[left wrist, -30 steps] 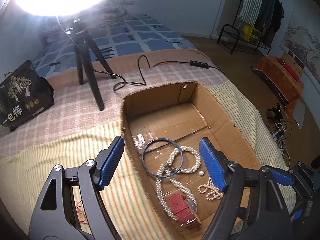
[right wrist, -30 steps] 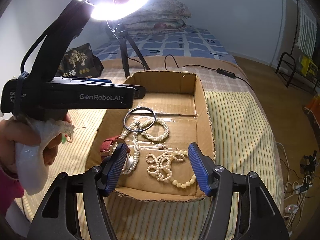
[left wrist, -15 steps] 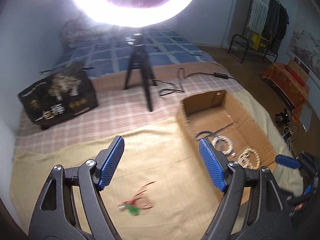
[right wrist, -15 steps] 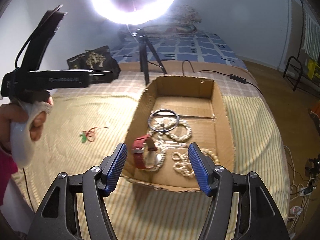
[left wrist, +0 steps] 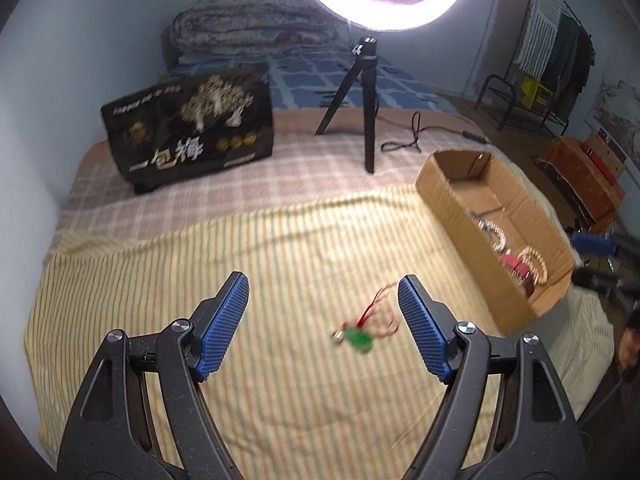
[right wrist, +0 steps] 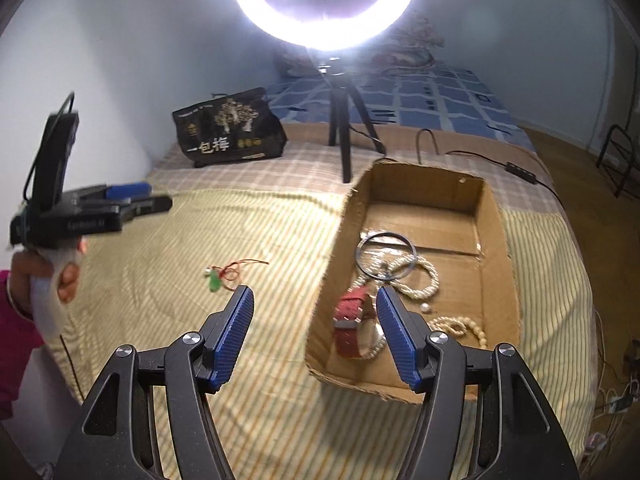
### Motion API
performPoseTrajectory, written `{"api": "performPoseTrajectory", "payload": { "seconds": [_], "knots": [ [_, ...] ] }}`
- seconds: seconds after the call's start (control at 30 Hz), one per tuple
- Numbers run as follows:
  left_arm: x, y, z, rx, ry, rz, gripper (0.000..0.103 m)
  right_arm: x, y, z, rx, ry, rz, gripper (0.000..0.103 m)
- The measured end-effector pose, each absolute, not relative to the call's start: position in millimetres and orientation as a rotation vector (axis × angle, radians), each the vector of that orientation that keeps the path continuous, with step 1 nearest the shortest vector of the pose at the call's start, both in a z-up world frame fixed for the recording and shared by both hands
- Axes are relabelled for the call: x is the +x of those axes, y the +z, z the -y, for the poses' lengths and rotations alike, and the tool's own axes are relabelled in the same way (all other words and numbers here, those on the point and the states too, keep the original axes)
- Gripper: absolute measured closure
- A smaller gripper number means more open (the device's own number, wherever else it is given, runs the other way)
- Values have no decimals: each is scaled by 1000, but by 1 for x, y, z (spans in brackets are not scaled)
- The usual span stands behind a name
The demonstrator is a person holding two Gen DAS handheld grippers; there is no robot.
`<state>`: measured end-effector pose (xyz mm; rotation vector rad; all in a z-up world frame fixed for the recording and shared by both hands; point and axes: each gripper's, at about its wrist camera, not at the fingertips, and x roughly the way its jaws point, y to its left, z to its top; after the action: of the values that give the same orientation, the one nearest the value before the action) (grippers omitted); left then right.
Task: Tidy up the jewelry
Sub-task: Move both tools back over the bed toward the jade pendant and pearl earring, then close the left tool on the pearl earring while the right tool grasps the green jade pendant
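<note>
Striped bedding (left wrist: 280,248) carries a green pendant (left wrist: 357,338) on red cord, lying well left of the box (right wrist: 496,240), just ahead of the left hand-held gripper (left wrist: 322,320), between its released, empty jaws; the right hand-held gripper (right wrist: 314,334), also released, is farther.

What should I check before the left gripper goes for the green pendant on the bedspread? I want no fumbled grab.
1. Left gripper empty, jaws apart: ok.
2. Green pendant with red cord lies alone on the striped bedspread, nothing on top of it: ok.
3. Pendant lined up between the left jaws: not ok, it sits nearer the right-hand one.
4. Exact lie of the cord loop: cannot tell, the left wrist view is blurred.
5. Cardboard box open, with bare floor at its far end for a drop: ok.
6. Right gripper empty and clear of the pendant: ok, it hangs over the box's near corner.
</note>
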<state>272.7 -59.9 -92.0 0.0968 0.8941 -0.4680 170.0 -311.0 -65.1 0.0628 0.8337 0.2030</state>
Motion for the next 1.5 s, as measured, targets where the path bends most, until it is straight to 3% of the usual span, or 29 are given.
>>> {"api": "performPoseTrajectory", "payload": {
  "seconds": [0.37,0.83,1.5],
  "knots": [
    [261,-123,31,96,-504,-940,24,183,-79,261,-6,314,-881,40],
    [266,-170,65,151,-629,-1009,51,187,-119,229,-5,364,-964,40],
    [278,-196,76,166,-587,-1009,61,199,-147,216,2,344,-996,46]
  ]
}}
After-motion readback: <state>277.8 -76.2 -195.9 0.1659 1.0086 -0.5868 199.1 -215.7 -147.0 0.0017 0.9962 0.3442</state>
